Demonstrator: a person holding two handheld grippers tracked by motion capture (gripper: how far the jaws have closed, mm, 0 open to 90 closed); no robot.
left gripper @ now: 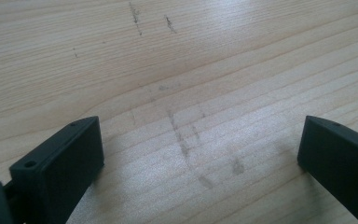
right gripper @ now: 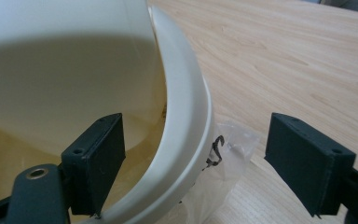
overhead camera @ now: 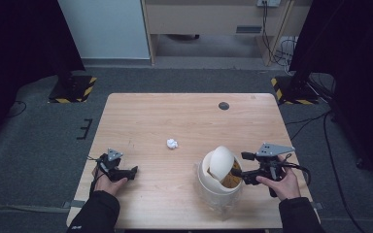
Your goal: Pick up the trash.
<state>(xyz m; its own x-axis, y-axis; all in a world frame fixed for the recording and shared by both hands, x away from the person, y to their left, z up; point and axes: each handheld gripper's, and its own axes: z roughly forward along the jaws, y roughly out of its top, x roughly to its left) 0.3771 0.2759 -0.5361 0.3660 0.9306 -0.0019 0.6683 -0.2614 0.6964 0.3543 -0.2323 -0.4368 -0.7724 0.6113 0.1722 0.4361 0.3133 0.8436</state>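
From the high view, one wooden table (overhead camera: 184, 121) carries one cream bin (overhead camera: 217, 182) with a tipped swing lid (overhead camera: 222, 162), one small crumpled white paper ball (overhead camera: 172, 143) near the table's middle, and one dark round spot (overhead camera: 224, 106) toward the far edge; no writing can be read on any of them. The left hand (overhead camera: 108, 183) rests low at the near left edge, holding the left gripper (overhead camera: 130, 172) pointed rightward along the tabletop. The right hand (overhead camera: 282, 183) holds the right gripper (overhead camera: 239, 175) level, pointing left at the bin's rim. In the left gripper view, two black jaws stand wide apart over bare, scuffed wood, gripping nothing. In the right gripper view, the jaws are spread, one inside the bin's opening and the other outside, straddling the curved cream rim (right gripper: 186, 126) without clamping it; a clear plastic liner (right gripper: 228, 154) with a small illegible black mark hangs beneath the rim.
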